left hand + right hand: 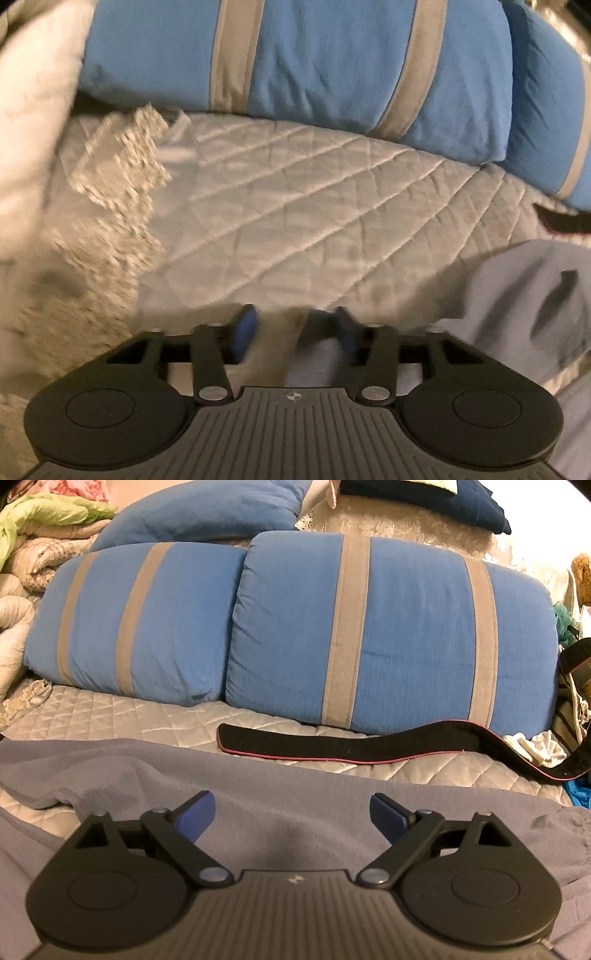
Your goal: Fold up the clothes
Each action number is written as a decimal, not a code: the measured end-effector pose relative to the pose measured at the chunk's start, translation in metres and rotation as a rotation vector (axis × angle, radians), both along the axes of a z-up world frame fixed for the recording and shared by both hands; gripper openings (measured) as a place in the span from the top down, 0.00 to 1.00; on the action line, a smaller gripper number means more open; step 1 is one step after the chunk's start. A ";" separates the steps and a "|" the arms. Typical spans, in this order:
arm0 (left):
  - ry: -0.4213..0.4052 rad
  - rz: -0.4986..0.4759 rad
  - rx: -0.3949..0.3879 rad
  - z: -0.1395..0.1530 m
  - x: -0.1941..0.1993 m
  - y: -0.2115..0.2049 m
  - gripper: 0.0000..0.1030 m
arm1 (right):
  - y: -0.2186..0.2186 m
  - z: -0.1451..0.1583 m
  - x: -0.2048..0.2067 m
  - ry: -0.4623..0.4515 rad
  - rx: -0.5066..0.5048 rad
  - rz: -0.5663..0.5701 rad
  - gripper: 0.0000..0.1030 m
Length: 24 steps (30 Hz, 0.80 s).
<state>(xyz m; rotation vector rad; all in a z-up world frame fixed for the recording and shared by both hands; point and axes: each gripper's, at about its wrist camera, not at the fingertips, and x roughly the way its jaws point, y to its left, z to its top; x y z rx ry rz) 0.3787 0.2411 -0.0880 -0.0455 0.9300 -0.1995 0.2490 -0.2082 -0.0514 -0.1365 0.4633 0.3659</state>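
Left gripper [291, 332] jaws pinching a pale cloth [273, 354]; right gripper [291, 816] jaws wide apart over the grey garment [295, 775]. Best to grab an edge, pull flat on the bed [147, 720].

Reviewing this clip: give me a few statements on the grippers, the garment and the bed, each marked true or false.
1. The right gripper is open above the grey-blue garment. True.
2. The black strap lies on top of the striped blue pillows. False: it lies on the quilted bedspread in front of them.
3. The left gripper has cloth between its fingers. True.
4. The pillows are plain red. False: blue with grey stripes.
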 end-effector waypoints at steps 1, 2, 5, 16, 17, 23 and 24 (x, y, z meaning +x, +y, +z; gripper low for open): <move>-0.005 0.010 -0.003 0.002 0.000 0.001 0.99 | 0.000 0.000 0.000 -0.001 -0.001 0.001 0.07; -0.015 0.021 0.004 0.004 0.000 0.002 0.99 | 0.001 0.000 0.000 -0.001 -0.003 0.002 0.07; -0.062 0.067 0.045 0.011 0.008 0.009 0.99 | 0.002 -0.001 -0.001 -0.002 -0.006 0.007 0.07; -0.198 0.208 0.151 0.036 0.029 0.020 0.99 | 0.006 -0.004 -0.002 -0.004 -0.019 0.010 0.06; -0.225 0.236 0.180 0.037 0.029 0.018 0.98 | 0.006 -0.005 -0.002 -0.004 -0.020 0.010 0.06; -0.164 0.278 0.166 0.036 0.028 0.028 0.59 | 0.006 -0.004 -0.003 -0.006 -0.022 0.015 0.06; -0.150 0.282 0.168 0.036 0.026 0.030 0.58 | 0.006 -0.004 -0.003 -0.007 -0.021 0.016 0.06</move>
